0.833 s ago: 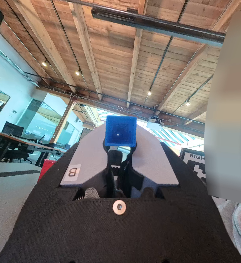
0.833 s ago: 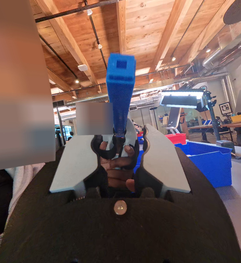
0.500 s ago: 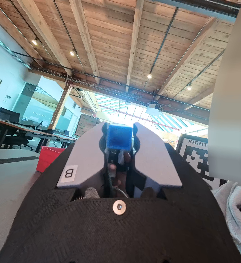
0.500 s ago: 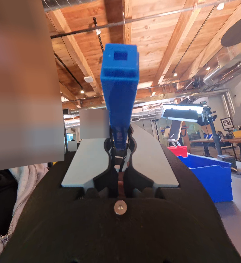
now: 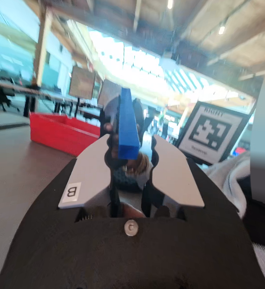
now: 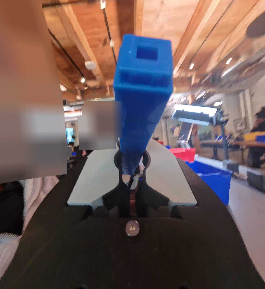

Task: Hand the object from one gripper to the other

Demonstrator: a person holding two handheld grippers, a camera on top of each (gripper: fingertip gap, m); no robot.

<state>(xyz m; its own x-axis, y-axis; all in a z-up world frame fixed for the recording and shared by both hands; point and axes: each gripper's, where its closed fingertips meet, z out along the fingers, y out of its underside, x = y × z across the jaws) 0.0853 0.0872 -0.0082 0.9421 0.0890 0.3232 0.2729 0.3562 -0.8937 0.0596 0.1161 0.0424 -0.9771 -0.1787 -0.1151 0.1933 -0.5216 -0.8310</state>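
A long blue square bar with a hollow end point(image 6: 142, 97) stands up out of my right gripper point(image 6: 132, 150), which is shut on its lower end. In the left wrist view the same bar point(image 5: 127, 123) points towards the camera, and one grey finger point(image 5: 110, 107) of the right gripper shows behind it. My left gripper point(image 5: 131, 137) is open. Its two grey fingers stand apart on either side of the bar's near end, and they do not seem to touch it.
A red bin point(image 5: 61, 133) sits on the grey table point(image 5: 19, 168) at the left. A black-and-white marker board point(image 5: 210, 133) stands at the right, beside a person's grey sleeve point(image 5: 222, 176). A blue bin point(image 6: 213, 179) and another red bin point(image 6: 183, 153) lie right of the right gripper.
The right gripper shut on the blue bar while the left still held it. The left gripper has since opened, let go and tilted downward. The bar stays in the right gripper.
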